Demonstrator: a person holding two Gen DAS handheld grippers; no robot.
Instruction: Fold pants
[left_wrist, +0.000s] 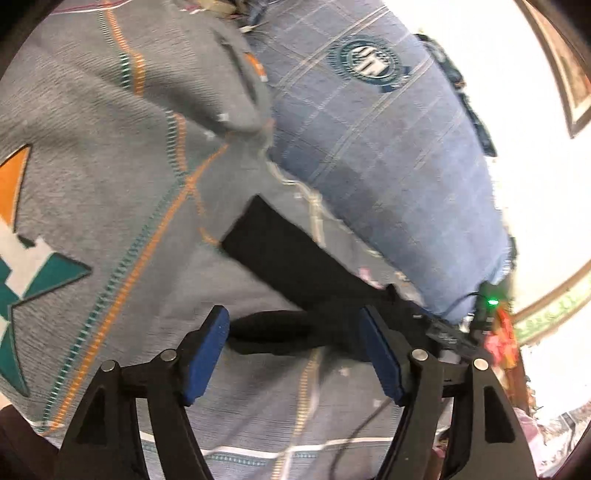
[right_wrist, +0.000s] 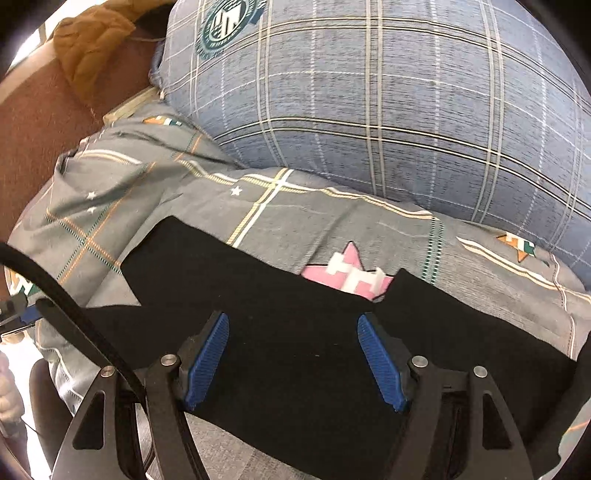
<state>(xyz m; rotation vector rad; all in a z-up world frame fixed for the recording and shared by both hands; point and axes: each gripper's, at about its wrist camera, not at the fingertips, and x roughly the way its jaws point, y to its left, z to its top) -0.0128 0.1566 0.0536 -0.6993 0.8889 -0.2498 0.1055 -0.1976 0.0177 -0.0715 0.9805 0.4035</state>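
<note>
Black pants (right_wrist: 295, 332) lie flat on the grey bedsheet (right_wrist: 295, 214) below the pillow (right_wrist: 388, 103). Left gripper (left_wrist: 295, 350) and right gripper (right_wrist: 293, 354) both spread wide, holding nothing. Risk: pinching the sheet along with the cloth

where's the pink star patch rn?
Right wrist view, centre-right: the pink star patch is on the grey bedsheet, partly covered by the black pants, below the blue pillow.

Round crest on blue plaid pillow (right_wrist: 369, 92), lettering unreadable
</note>
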